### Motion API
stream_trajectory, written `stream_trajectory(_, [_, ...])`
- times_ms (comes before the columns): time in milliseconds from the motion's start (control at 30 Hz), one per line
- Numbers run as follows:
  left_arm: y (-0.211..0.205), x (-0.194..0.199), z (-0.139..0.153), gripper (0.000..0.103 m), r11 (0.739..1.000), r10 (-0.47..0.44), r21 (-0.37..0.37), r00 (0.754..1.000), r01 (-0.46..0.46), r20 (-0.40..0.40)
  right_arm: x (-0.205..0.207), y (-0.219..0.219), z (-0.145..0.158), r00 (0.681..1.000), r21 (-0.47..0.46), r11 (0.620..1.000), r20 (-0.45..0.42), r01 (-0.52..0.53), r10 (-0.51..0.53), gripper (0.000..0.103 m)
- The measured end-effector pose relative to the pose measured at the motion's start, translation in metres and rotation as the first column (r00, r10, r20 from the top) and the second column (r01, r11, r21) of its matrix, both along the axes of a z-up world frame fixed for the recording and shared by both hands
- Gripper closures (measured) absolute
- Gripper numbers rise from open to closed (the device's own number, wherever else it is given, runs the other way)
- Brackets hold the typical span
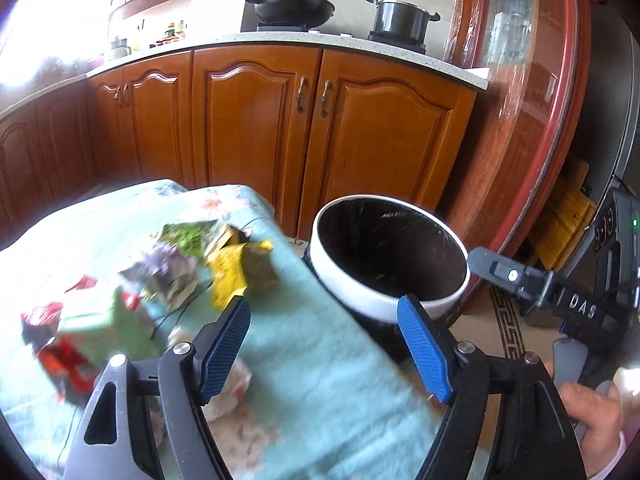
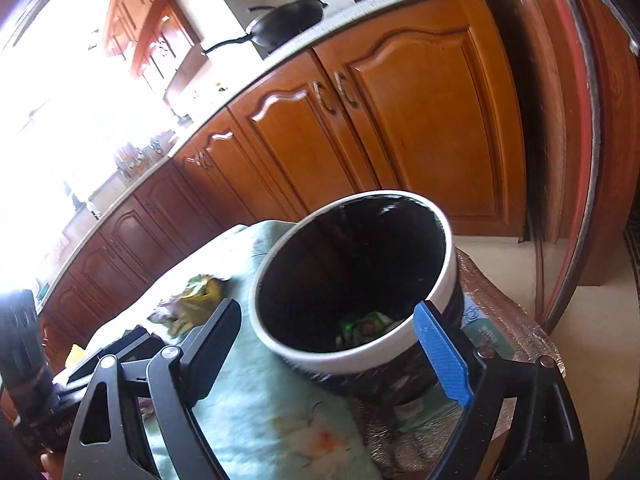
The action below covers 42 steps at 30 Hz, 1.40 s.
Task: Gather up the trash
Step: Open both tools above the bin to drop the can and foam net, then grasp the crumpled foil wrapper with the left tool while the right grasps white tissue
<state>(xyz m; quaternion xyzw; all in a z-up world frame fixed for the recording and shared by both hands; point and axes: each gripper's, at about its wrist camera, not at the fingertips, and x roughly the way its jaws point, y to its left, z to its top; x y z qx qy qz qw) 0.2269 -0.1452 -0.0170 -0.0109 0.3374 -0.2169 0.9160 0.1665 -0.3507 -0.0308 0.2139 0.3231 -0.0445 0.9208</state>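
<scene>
A bin [image 1: 424, 307] with a white rim and black liner stands at the right edge of a table under a pale teal floral cloth [image 1: 320, 352]. Crumpled trash lies on the cloth to the left: a yellow wrapper [image 1: 234, 270], a green packet [image 1: 192, 236], a greyish wrapper [image 1: 164, 276] and a red-and-green box [image 1: 80, 340]. My left gripper [image 1: 324, 304] is open and empty above the cloth, just left of the bin. My right gripper [image 2: 326, 308] is open and empty over the bin's near rim [image 2: 340, 362]. A green wrapper [image 2: 362, 326] lies at the bin's bottom.
Orange wooden cabinets [image 1: 256, 128] run behind, with a wok [image 1: 292, 6] and a pot [image 1: 400, 18] on the counter. A large red-rimmed round board [image 1: 560, 120] leans at the right. A hand [image 1: 592, 412] holds the other gripper. The bin rests on a brown shiny cover [image 2: 512, 344].
</scene>
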Motion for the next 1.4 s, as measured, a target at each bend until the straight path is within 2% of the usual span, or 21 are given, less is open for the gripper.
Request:
stream_trajectory(167, [0.037,-0.034,0.000,0.027,0.999,0.048,0.015,0.999,-0.048,0.015,-0.014,0.027,0.006,0.999,-0.017,0.999,0.008,-0.032,0.033,0.009])
stream_trajectory(267, [0.061,-0.050,-0.001,0.026,0.995,0.099,-0.006,0.995,-0.099,0.009,-0.020,0.043,0.003,0.999,-0.016,0.999,0.000,-0.049,0.049,0.007])
stream_trajectory(467, [0.099,-0.082,-0.005,0.025,0.984,0.178,0.000,0.984,-0.178,-0.006,-0.025,0.074,-0.008,0.995,0.003,0.995,-0.029,-0.095,0.095,0.007])
stream_trajectory(700, [0.137,-0.094,-0.006,0.024,0.963,0.265,-0.038,0.963,-0.267,-0.044,-0.021,0.116,-0.016,0.980,-0.006,0.981,-0.051,-0.192,0.191,0.007])
stream_trajectory(867, [0.154,-0.090,-0.006,0.024,0.960,0.274,-0.037,0.959,-0.277,-0.067,-0.012,0.146,-0.020,0.965,-0.046,0.965,-0.059,-0.258,0.256,0.008])
stream_trajectory(900, [0.156,-0.089,-0.007,0.024,0.960,0.273,-0.035,0.959,-0.277,-0.077,-0.010,0.151,-0.021,0.962,-0.053,0.962,-0.066,-0.267,0.263,0.012])
stream_trajectory(967, [0.160,-0.081,-0.008,0.024,0.962,0.264,-0.049,0.959,-0.270,-0.103,-0.003,0.157,-0.024,0.956,-0.052,0.957,-0.086,-0.287,0.282,0.027])
stream_trajectory(1067, [0.164,-0.071,-0.010,0.025,0.963,0.245,-0.082,0.959,-0.258,-0.146,0.010,0.163,-0.030,0.945,-0.023,0.950,-0.114,-0.310,0.306,0.044])
stream_trajectory(1167, [0.169,-0.057,-0.014,0.026,0.962,0.241,-0.087,0.957,-0.257,-0.163,0.024,0.169,-0.036,0.934,-0.002,0.942,-0.130,-0.336,0.333,0.056])
stream_trajectory(1267, [0.171,-0.043,-0.022,0.029,0.964,0.228,-0.093,0.953,-0.250,-0.199,0.038,0.174,-0.042,0.924,0.016,0.934,-0.144,-0.356,0.354,0.057])
stream_trajectory(1333, [0.168,-0.037,-0.027,0.038,0.967,0.208,-0.098,0.952,-0.235,-0.224,0.047,0.177,-0.047,0.919,0.024,0.931,-0.154,-0.363,0.362,0.057])
stream_trajectory(1400, [0.166,-0.031,-0.033,0.054,0.971,0.182,-0.106,0.951,-0.214,-0.251,0.054,0.180,-0.052,0.913,0.030,0.927,-0.163,-0.374,0.373,0.057])
